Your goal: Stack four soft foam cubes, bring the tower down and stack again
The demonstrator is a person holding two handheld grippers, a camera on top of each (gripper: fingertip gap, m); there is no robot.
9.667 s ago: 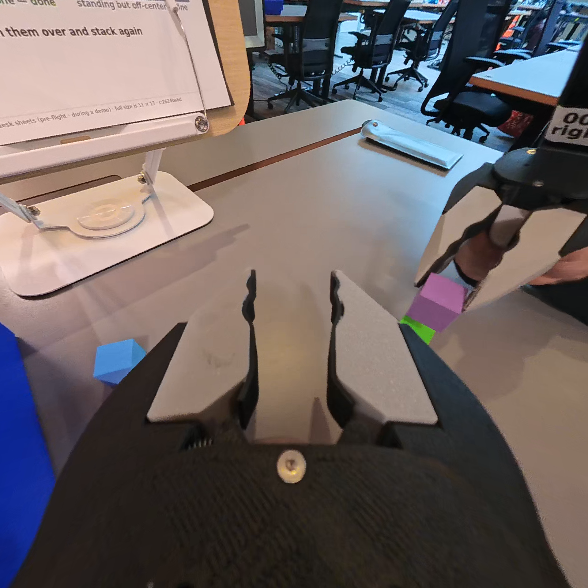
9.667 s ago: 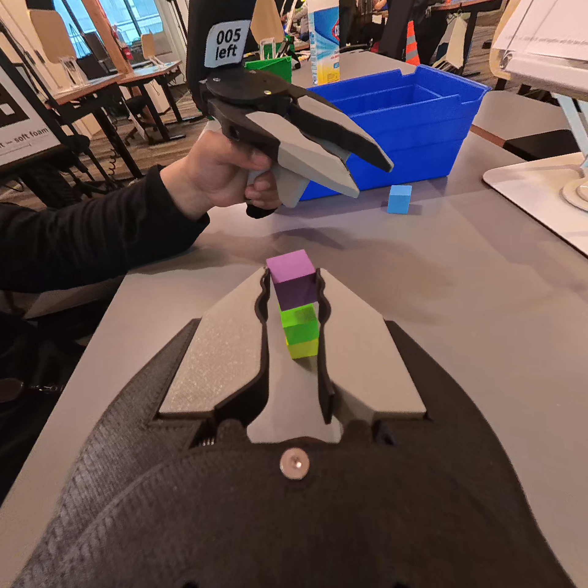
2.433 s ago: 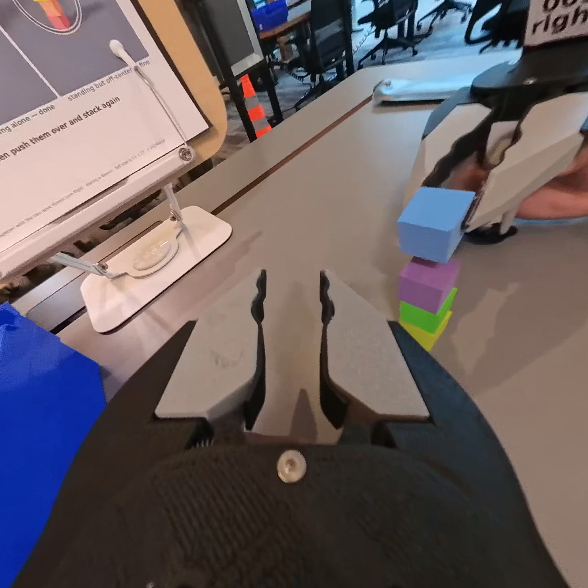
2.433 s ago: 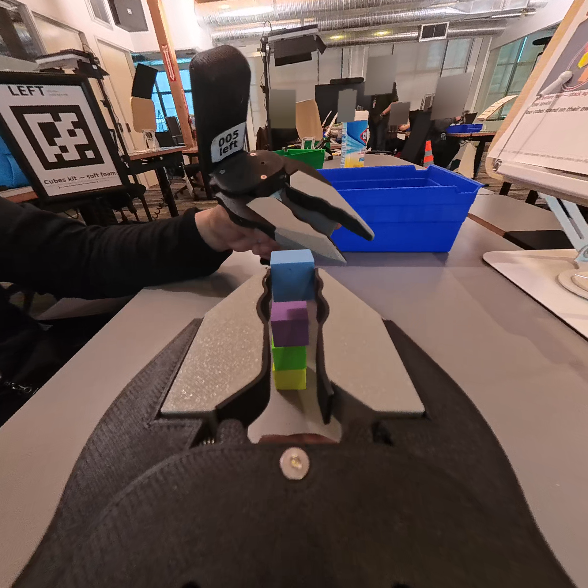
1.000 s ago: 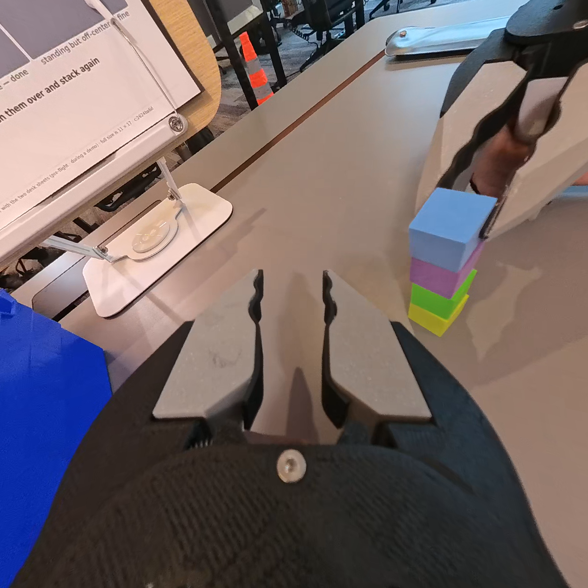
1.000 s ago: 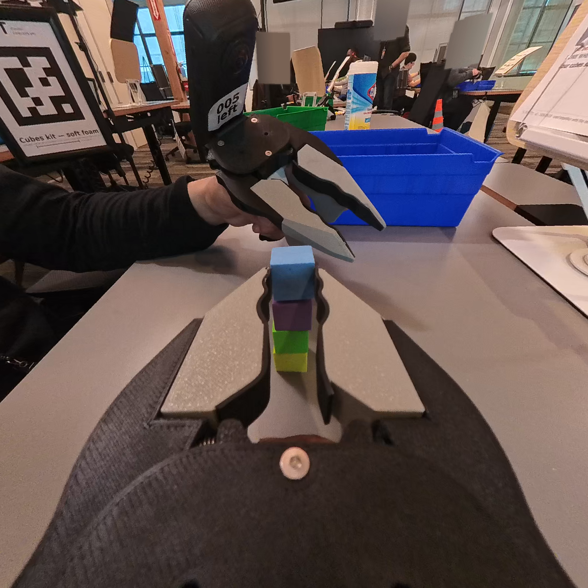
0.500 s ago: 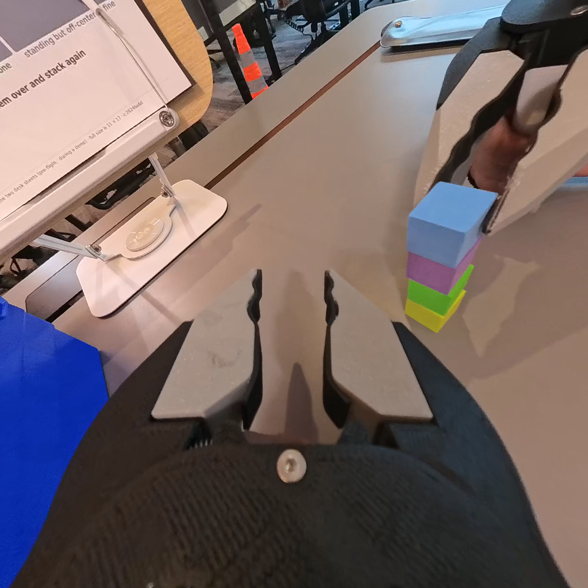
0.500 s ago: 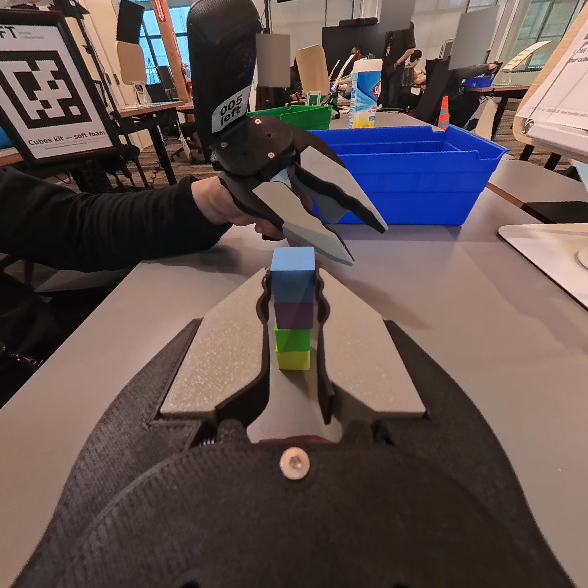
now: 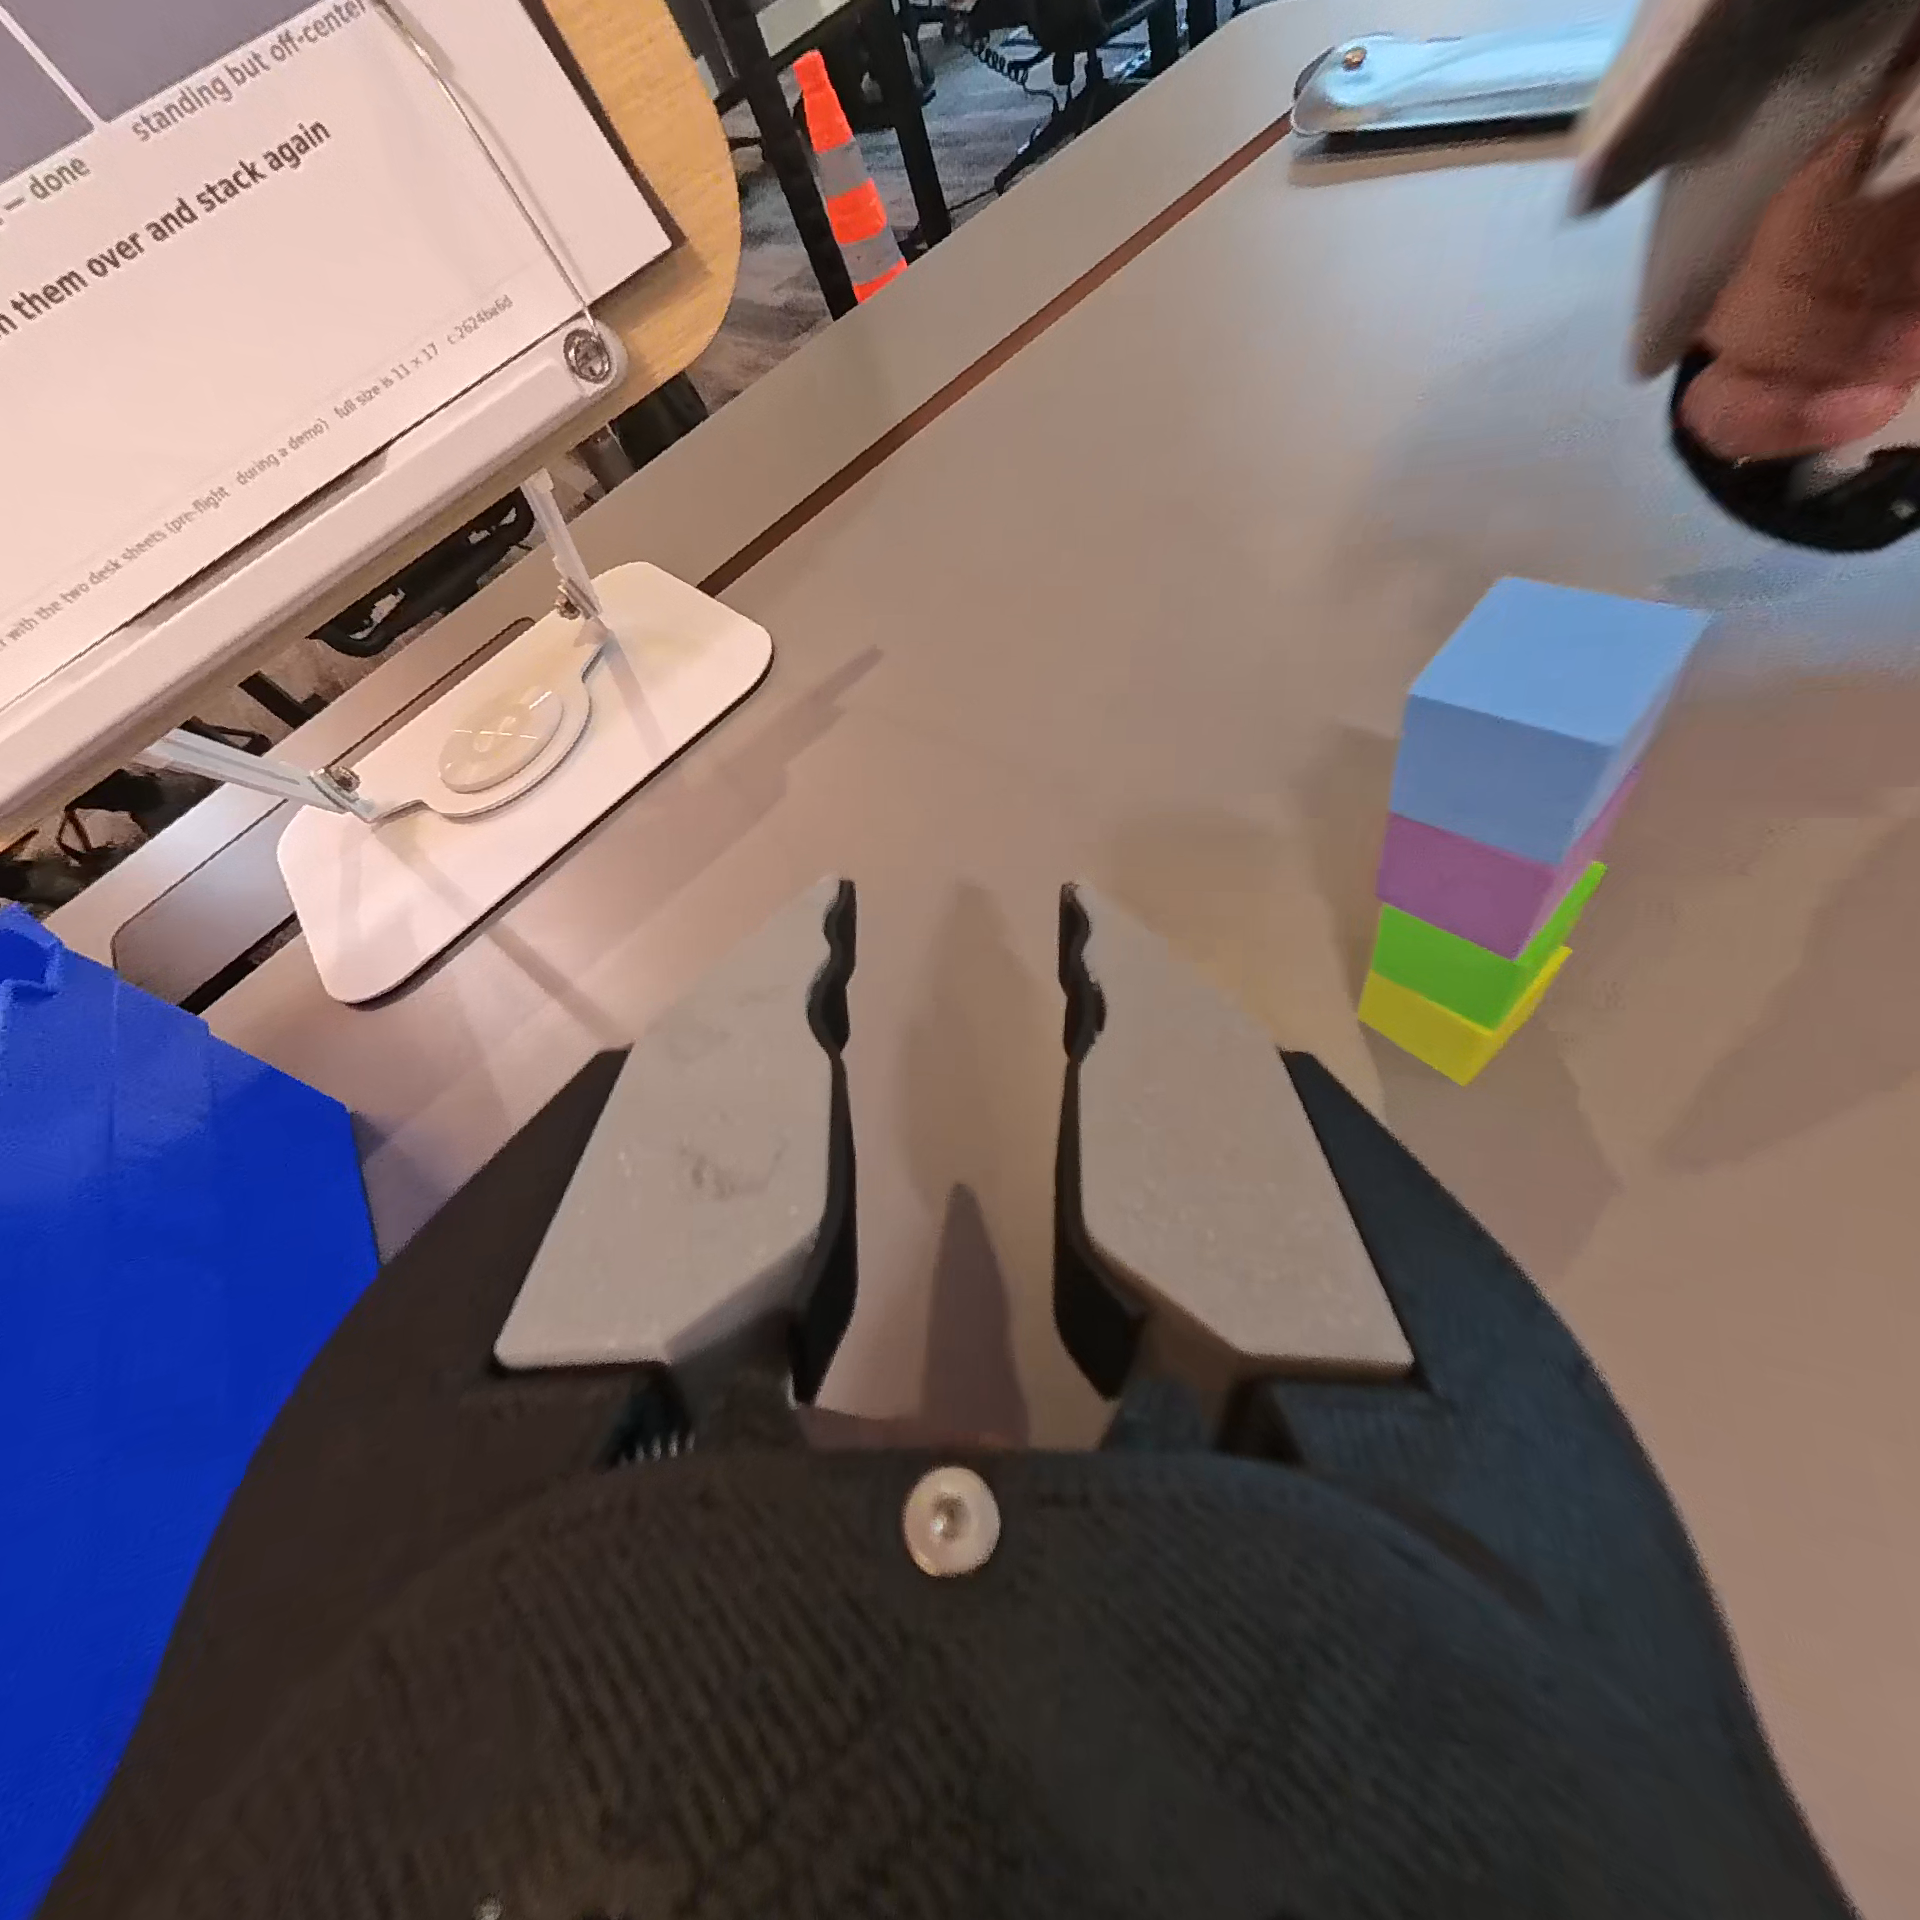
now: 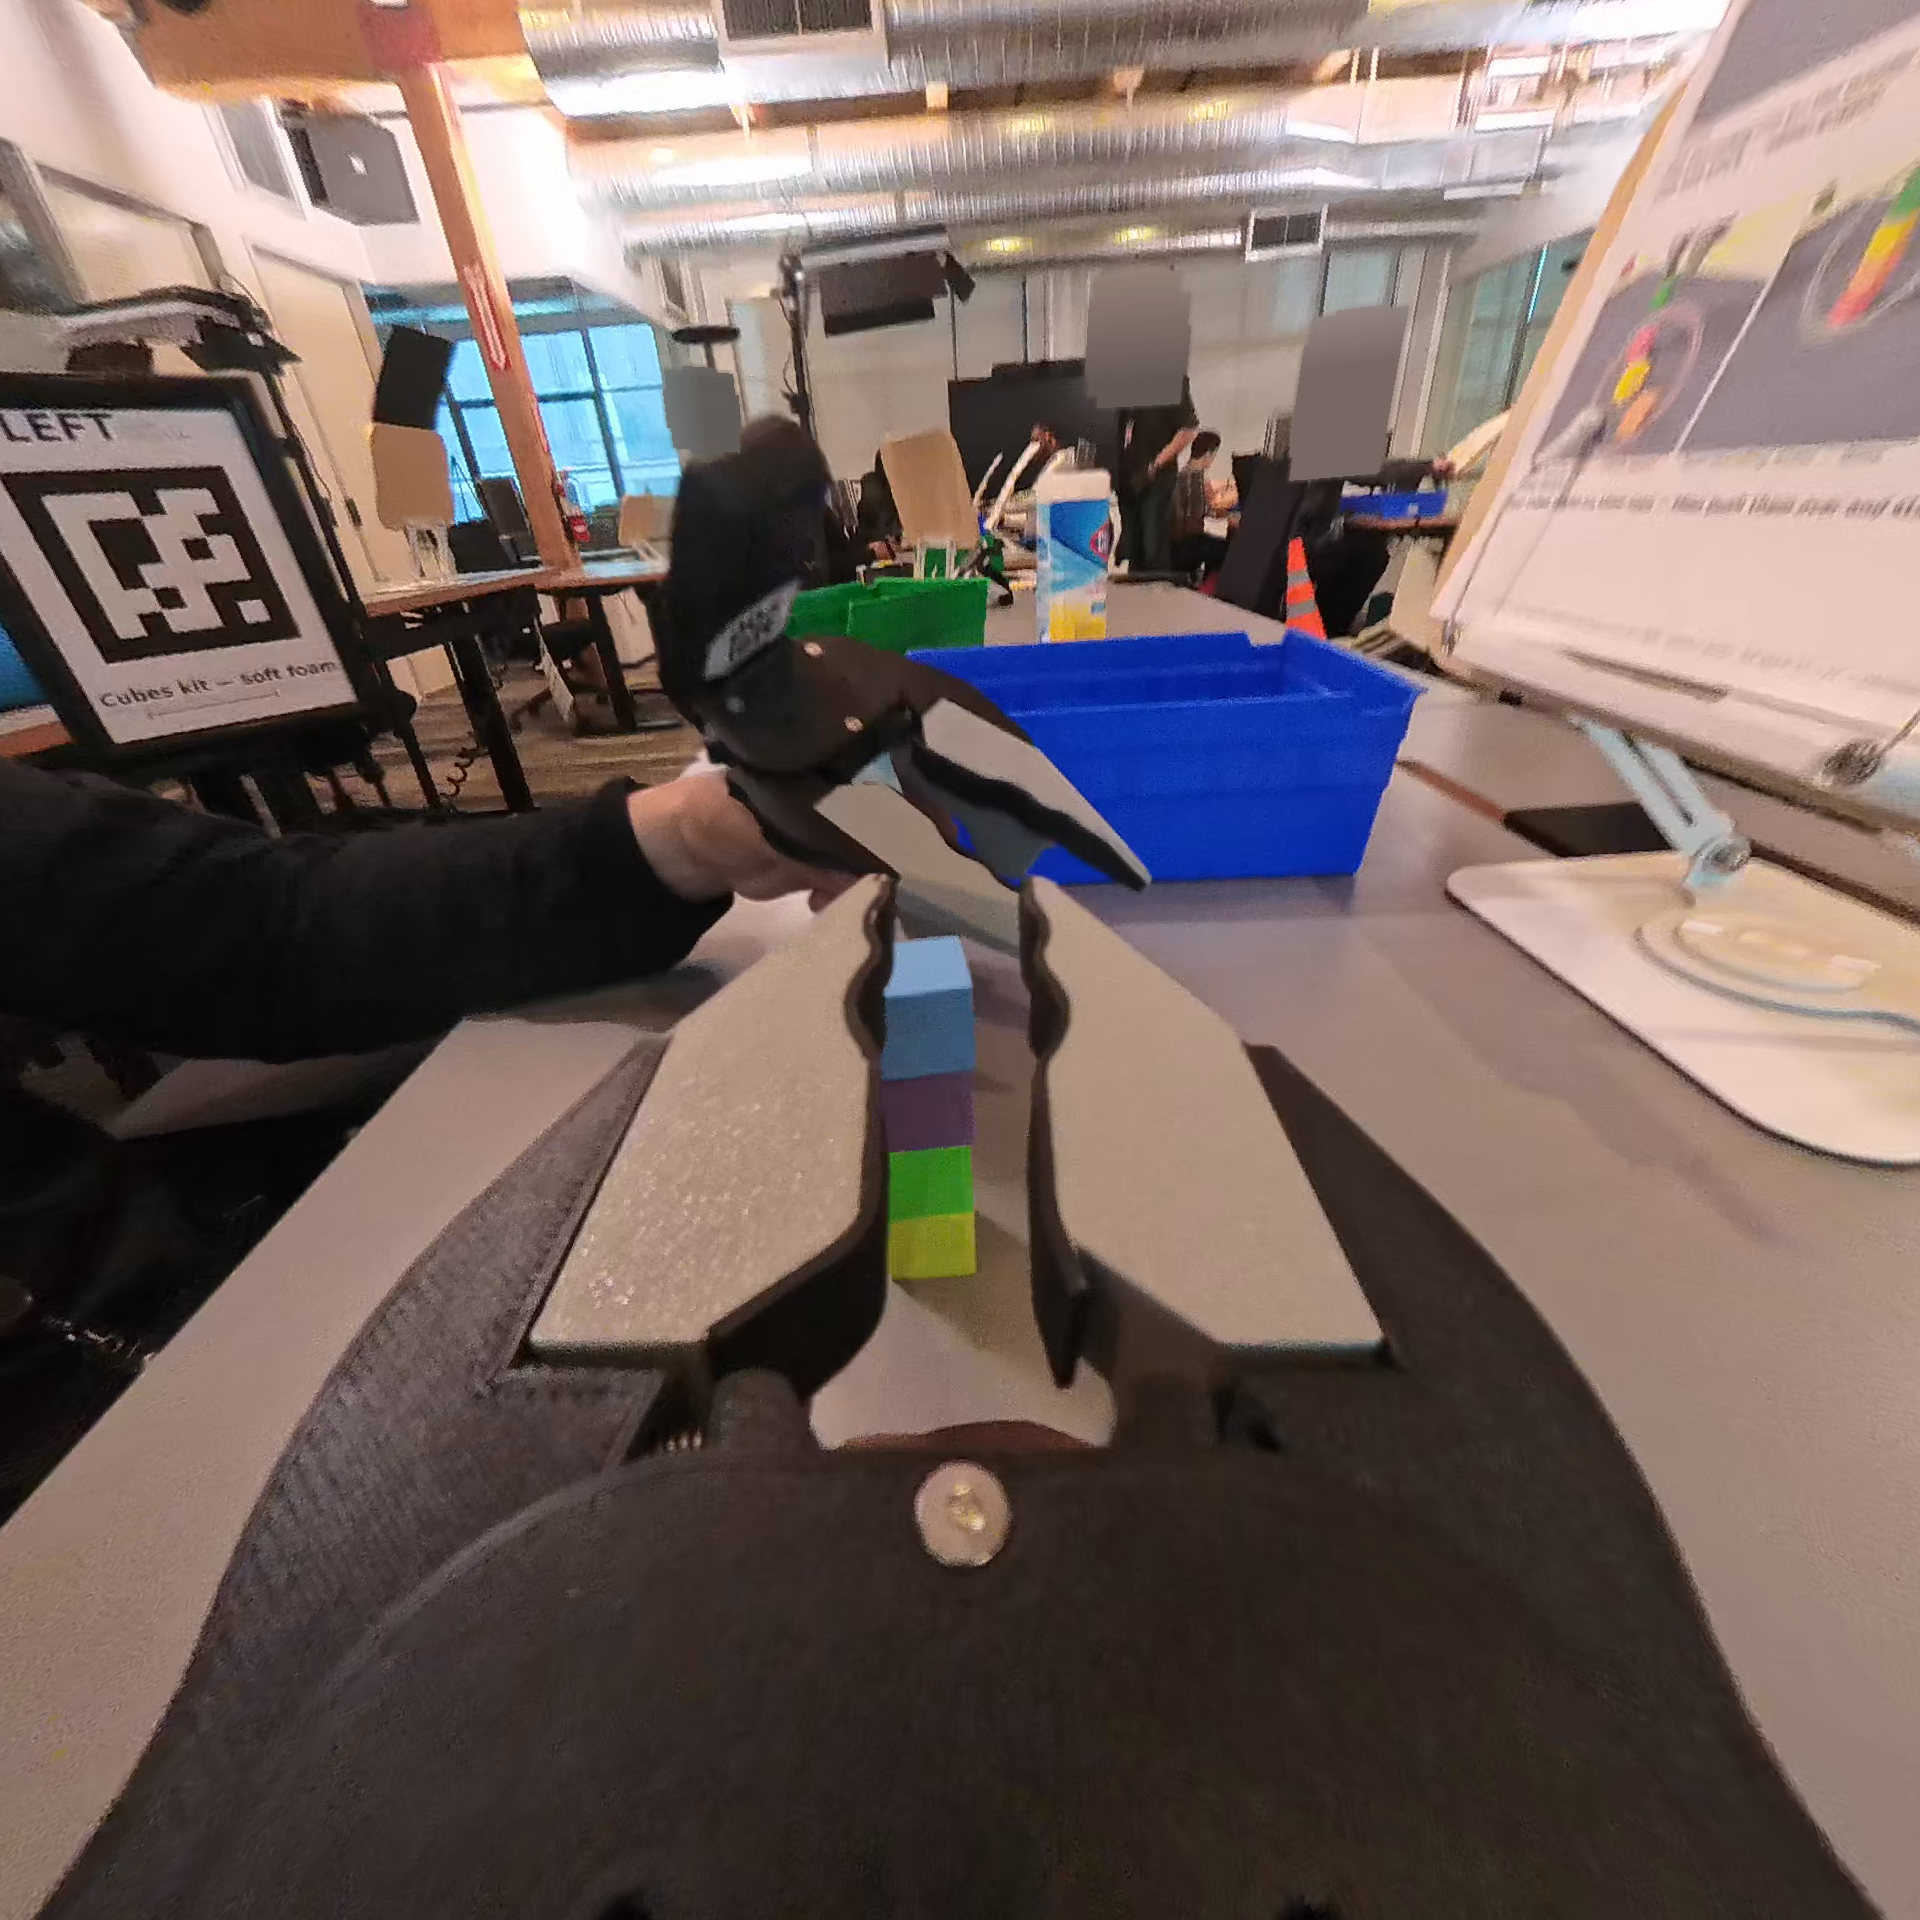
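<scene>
Four foam cubes stand as a tower on the table (image 9: 1039, 582): yellow cube (image 10: 932, 1245) at the bottom, green cube (image 10: 931, 1182) on it, purple cube (image 10: 928, 1110) next, blue cube (image 10: 928, 1006) on top. In the right wrist view the tower shows in the gap between the fingers of the right gripper (image 10: 956, 894), beyond their tips; the fingers are spread wider than a cube and hold nothing, and no finger touches the tower. In the left wrist view the cubes sit slightly twisted against one another, corners overhanging, with the tower off to the right of the left gripper (image 9: 956, 899) and a little ahead of its tips. That gripper's fingers are also parted, with only bare table between them. A blue bin (image 10: 1174, 758) lies beyond the left gripper, and a stand (image 9: 520, 748) with a sheet is ahead of its fingers to the left.

The first stack looks complete, so the next step is likely toppling it. The cubes are probably very light and squashy: a soft sideways nudge high on the tower, at the blue or purple cube, should bring it down, while a hard swipe may send cubes rolling off the table. For restacking, take each cube by two flat opposite faces near its middle, closing only until the foam just gives; too firm a squeeze would deform it and it may spring askew on release.
</scene>
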